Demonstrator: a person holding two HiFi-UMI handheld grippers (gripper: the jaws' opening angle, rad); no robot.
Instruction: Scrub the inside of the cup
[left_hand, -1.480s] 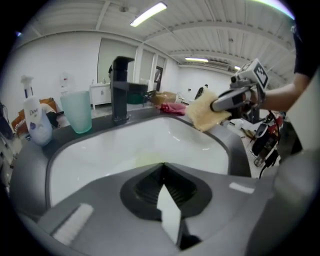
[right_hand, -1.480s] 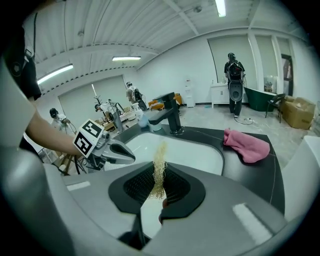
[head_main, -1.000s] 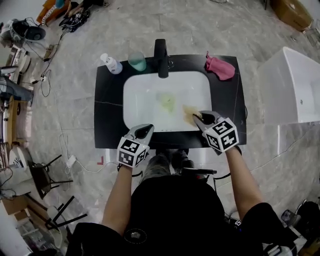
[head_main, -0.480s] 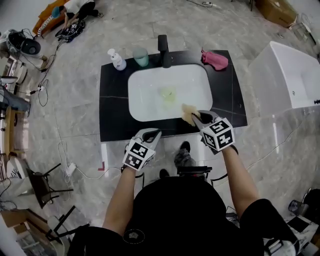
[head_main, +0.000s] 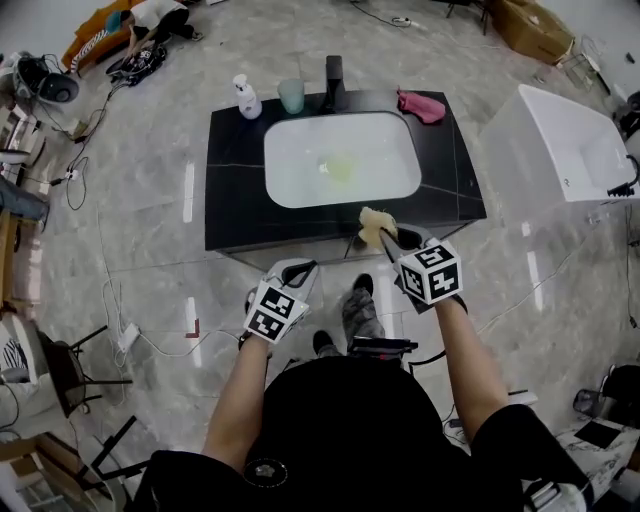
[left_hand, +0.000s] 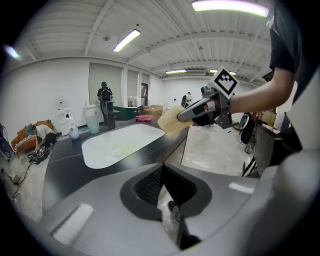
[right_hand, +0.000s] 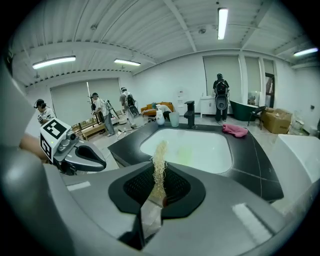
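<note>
The pale green cup (head_main: 291, 96) stands upright at the back of the black counter (head_main: 235, 190), left of the faucet (head_main: 334, 72); it also shows in the right gripper view (right_hand: 174, 119). My right gripper (head_main: 385, 236) is shut on a tan fibrous scrubber (head_main: 373, 226), whose strands stick up edge-on between the jaws (right_hand: 159, 172). It hovers at the counter's front edge, far from the cup. My left gripper (head_main: 304, 269) is shut and empty, over the floor in front of the counter. From the left gripper view, the right gripper (left_hand: 199, 108) and scrubber (left_hand: 170, 121) appear ahead.
A white basin (head_main: 340, 160) with a yellowish patch fills the counter's middle. A soap bottle (head_main: 245, 97) stands left of the cup; a pink cloth (head_main: 420, 106) lies at the back right. A white bathtub (head_main: 565, 150) stands to the right. People stand and crouch in the background.
The person has stepped back: the counter has receded up the head view. Both grippers, which were over the counter's front edge, are now nearer the floor side, the right still holding the scrubber.
</note>
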